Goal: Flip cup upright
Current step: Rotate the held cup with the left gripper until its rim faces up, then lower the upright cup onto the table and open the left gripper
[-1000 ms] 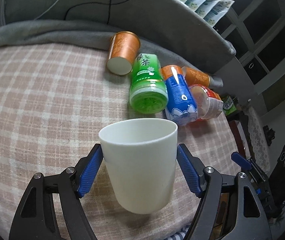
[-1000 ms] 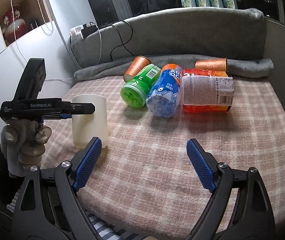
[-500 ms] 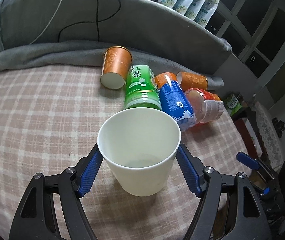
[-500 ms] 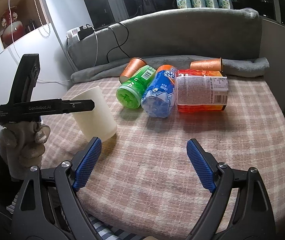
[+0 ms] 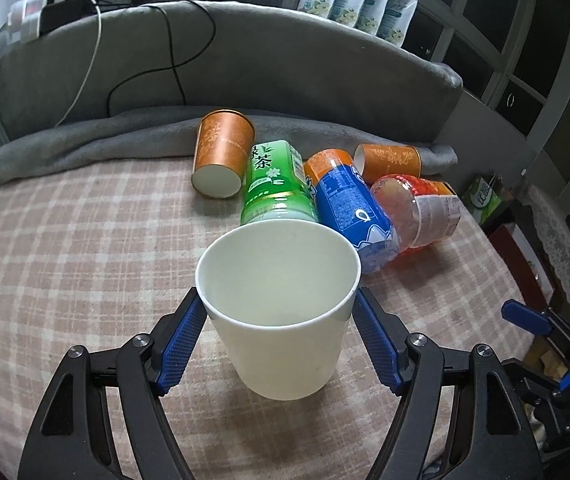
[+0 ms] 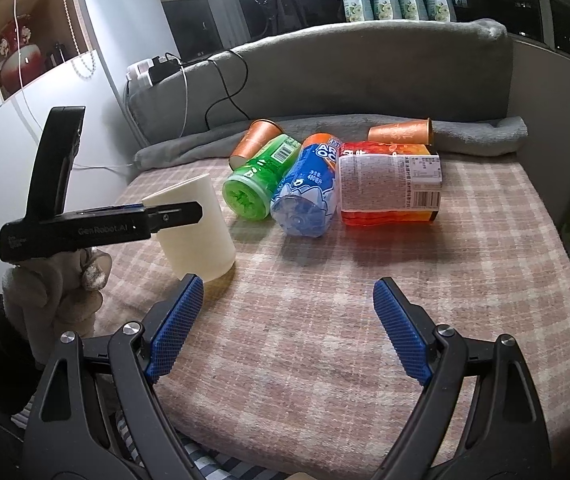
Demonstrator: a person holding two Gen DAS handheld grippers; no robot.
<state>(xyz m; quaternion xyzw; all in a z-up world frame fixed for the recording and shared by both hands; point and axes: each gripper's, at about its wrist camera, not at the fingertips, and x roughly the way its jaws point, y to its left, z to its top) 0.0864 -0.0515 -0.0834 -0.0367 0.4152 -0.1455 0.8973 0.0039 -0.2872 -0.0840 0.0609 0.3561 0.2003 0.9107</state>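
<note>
**White cup mouth-up, gripped, tilted**

Held between the blue pads (image 5: 179, 338) of the left gripper (image 5: 279, 336), jaws closed on its sides just under the rim: white cup (image 5: 281, 312), mouth up and open to the left wrist camera, inside bare. Seen from the right wrist view as tilted, top leaning toward the gloved left hand (image 6: 55, 292), lower edge at or just above the plaid blanket (image 6: 365, 300); contact could not be told. Positioned at the near left part of the blanket.

Lay just behind the cup, side by side: green tea bottle (image 5: 275, 184), blue bottle (image 5: 349, 204), orange-red bottle (image 5: 421, 208). Rested further back against the folded grey blanket (image 5: 85, 140): two orange paper cups, one (image 5: 221, 156) left of the green bottle, one (image 5: 391, 160) behind the red.

Hovered low at the front edge: right gripper (image 6: 289, 320), jaws wide apart, holding nothing, well clear of the bottles, left pad near the cup's base.
</note>
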